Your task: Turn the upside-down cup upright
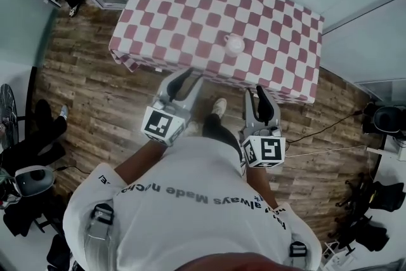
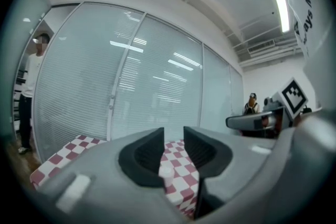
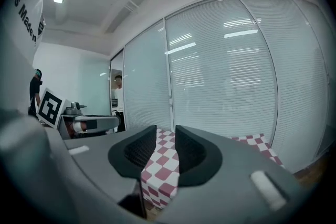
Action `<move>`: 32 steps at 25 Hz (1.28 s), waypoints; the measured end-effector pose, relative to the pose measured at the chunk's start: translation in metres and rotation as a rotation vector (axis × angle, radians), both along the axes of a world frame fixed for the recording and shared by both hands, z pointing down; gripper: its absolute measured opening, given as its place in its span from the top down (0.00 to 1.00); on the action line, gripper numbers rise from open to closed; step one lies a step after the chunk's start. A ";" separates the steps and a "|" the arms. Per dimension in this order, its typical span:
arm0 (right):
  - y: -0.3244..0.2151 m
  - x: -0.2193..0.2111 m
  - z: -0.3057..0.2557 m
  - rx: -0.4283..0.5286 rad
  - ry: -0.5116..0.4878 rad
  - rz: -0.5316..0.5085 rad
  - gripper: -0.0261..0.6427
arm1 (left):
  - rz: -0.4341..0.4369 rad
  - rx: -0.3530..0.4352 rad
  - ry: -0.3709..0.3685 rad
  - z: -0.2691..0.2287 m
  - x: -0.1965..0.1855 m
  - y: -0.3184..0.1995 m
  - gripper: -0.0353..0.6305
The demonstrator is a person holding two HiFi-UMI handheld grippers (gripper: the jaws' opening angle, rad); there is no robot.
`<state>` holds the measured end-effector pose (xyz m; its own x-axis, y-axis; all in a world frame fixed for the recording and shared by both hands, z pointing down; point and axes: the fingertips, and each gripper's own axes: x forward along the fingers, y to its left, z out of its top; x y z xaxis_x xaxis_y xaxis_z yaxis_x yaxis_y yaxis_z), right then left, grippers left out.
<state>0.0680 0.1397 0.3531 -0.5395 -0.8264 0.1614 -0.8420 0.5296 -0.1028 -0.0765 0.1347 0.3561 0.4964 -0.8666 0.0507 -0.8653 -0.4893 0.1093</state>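
Note:
A small white cup (image 1: pixel 234 43) stands upside down near the front edge of the table with the red-and-white checked cloth (image 1: pixel 177 9). Both grippers are held level in front of the person, short of the table and apart from the cup. The left gripper (image 1: pixel 184 78) has its jaws a little apart with nothing between them. In the left gripper view (image 2: pixel 174 131) the cup (image 2: pixel 166 173) shows far off through the gap. The right gripper (image 1: pixel 254 91) is empty with its jaws close together. The right gripper view (image 3: pixel 166 128) shows only the cloth (image 3: pixel 163 165) through a narrow slit.
The floor (image 1: pixel 95 73) around the table is wood plank. Glass walls with blinds (image 2: pixel 131 81) stand behind the table. Dark bags (image 1: pixel 32 143) lie at the left, cables and gear (image 1: pixel 374 124) at the right. One person (image 2: pixel 31 92) stands by the left wall, another (image 3: pixel 119 99) beyond the table.

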 end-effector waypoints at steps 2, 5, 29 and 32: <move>-0.027 0.014 0.000 -0.002 -0.007 -0.005 0.79 | -0.008 -0.002 -0.008 0.000 0.012 -0.028 0.77; -0.062 0.032 0.001 -0.005 -0.012 -0.011 0.79 | -0.015 -0.002 -0.015 -0.002 0.030 -0.064 0.77; -0.187 0.072 -0.007 0.033 0.020 -0.039 0.79 | -0.073 0.020 0.000 -0.009 0.057 -0.188 0.77; -0.193 0.057 -0.015 0.037 0.019 -0.026 0.79 | -0.054 0.025 0.006 -0.014 0.048 -0.195 0.77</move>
<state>0.1255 -0.0535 0.3378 -0.5581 -0.8176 0.1415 -0.8294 0.5545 -0.0674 -0.0280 -0.0600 0.3417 0.4495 -0.8929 0.0257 -0.8896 -0.4449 0.1031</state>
